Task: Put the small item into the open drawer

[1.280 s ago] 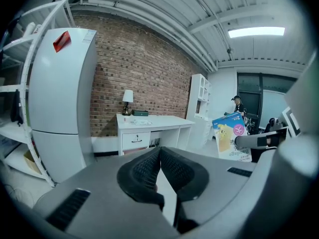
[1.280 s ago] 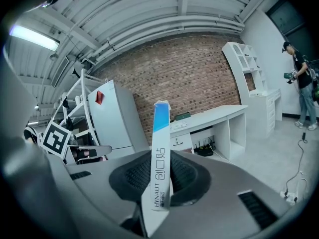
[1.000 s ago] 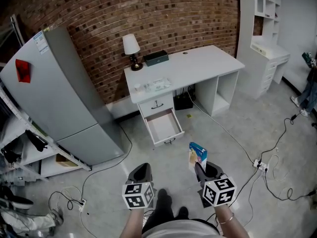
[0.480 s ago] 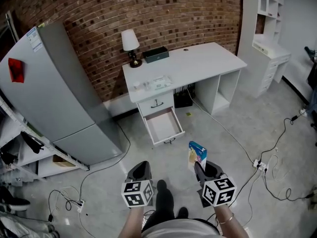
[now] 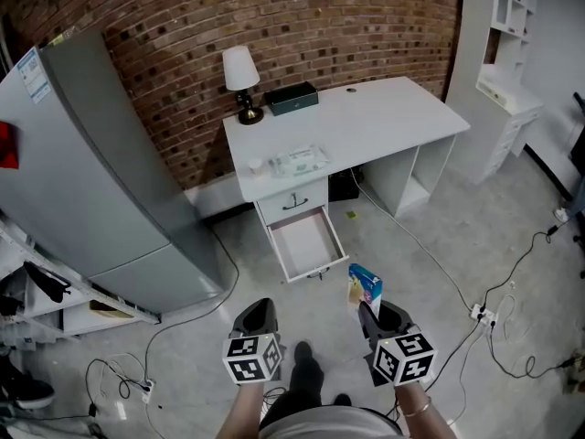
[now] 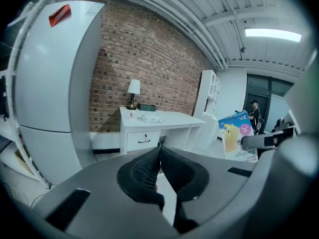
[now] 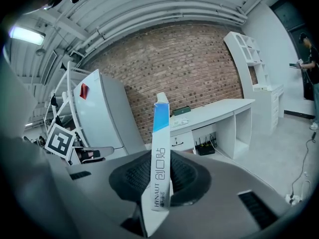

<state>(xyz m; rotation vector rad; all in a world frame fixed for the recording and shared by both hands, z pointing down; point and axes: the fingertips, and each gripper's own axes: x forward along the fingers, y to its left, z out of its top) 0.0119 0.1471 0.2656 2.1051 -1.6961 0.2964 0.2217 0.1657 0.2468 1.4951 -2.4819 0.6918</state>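
One box [image 5: 365, 286] upright, blue end up, pinched in right gripper [image 5: 377, 311], left gripper [image 6: 159, 151] fingers [image 6: 143, 169] together.

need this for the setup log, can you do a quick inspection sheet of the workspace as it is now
surface: white desk, mostly bare; grey floor
job's things: small blue box upright in the right gripper; open drawer under the desk, looks empty
clutter: lamp, dark case and small items at the desk's left end
grippers: left gripper shut, nothing between its jaws; right gripper shut on the small blue box
cables: loose cables and power strip on the floor at right; more cables at lower left
surroundings: brick wall, grey fridge, white shelf unit
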